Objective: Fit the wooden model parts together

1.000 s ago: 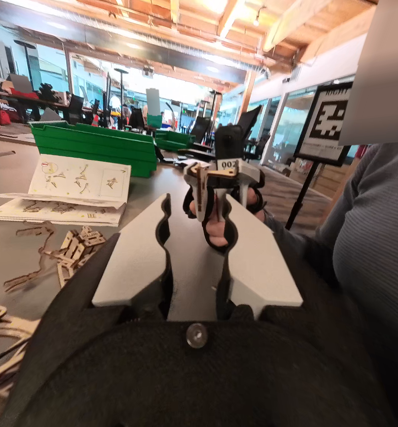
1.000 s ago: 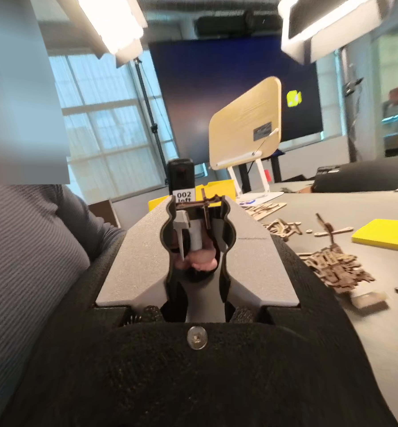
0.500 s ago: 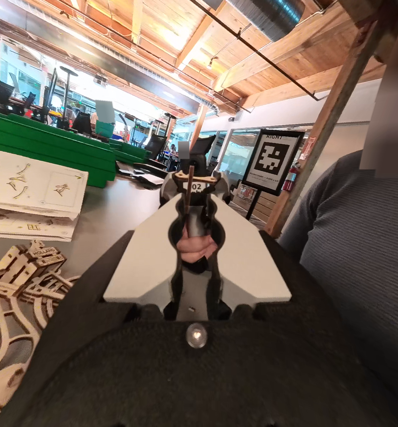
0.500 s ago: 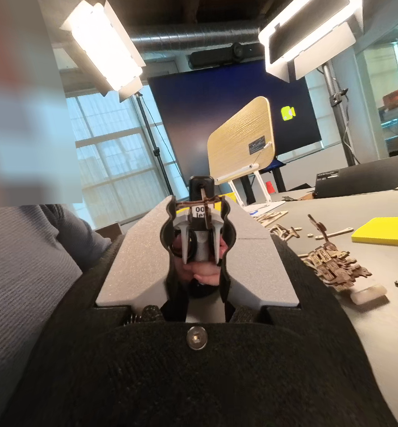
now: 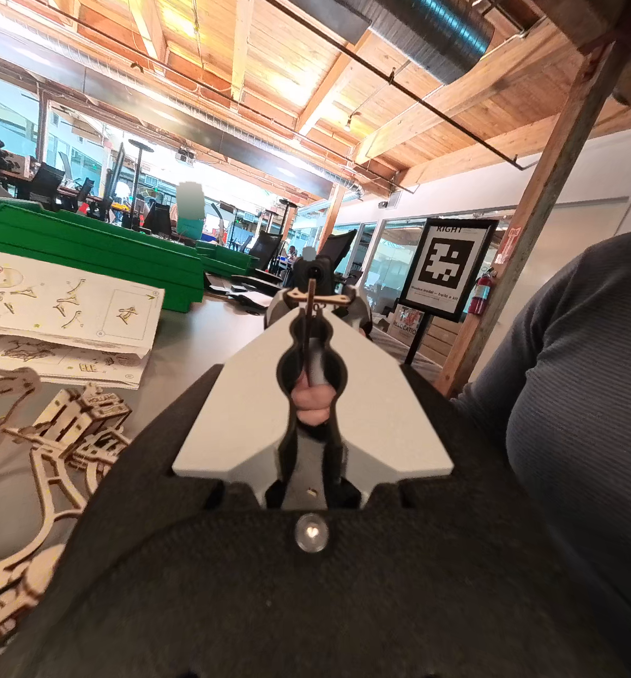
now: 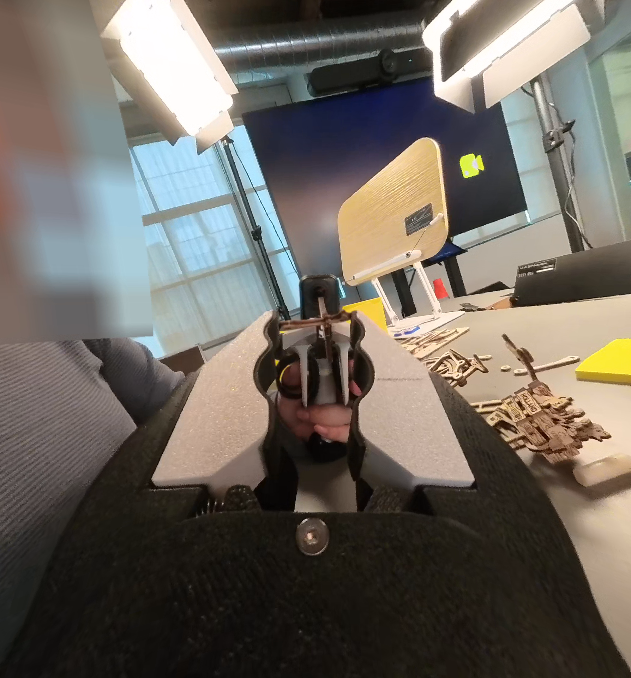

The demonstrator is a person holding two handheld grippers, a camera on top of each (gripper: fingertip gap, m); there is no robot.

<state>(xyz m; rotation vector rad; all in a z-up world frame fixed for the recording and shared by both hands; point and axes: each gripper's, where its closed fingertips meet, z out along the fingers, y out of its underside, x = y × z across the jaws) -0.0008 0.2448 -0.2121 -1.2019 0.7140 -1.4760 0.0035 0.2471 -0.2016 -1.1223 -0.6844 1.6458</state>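
My left gripper (image 5: pixel 309 316) is shut on a thin upright wooden strip (image 5: pixel 308 341), seen edge-on between its grey fingers. My right gripper (image 6: pixel 316 323) is shut on a flat horizontal wooden strip (image 6: pixel 299 323) across its fingertips. The two grippers face each other above the table, tip to tip. The two strips cross at right angles and touch at the middle. The right gripper (image 5: pixel 317 301) and horizontal strip (image 5: pixel 330 300) show just beyond the left fingertips. The left gripper (image 6: pixel 323 339) and upright strip (image 6: pixel 324 343) show in the right wrist view.
Instruction sheets (image 5: pixel 68 304), green bins (image 5: pixel 86 249), a part-built wooden model (image 5: pixel 86 414) and cut-out frames (image 5: pixel 50 495) lie left. A pile of wooden parts (image 6: pixel 537 414), a yellow pad (image 6: pixel 622 363) and a book stand (image 6: pixel 391 212) are right. The person's grey-sleeved body is close by.
My left gripper was open a second ago; it has moved in toward the right gripper and shut on the upright strip. The right gripper kept hold of the horizontal strip.
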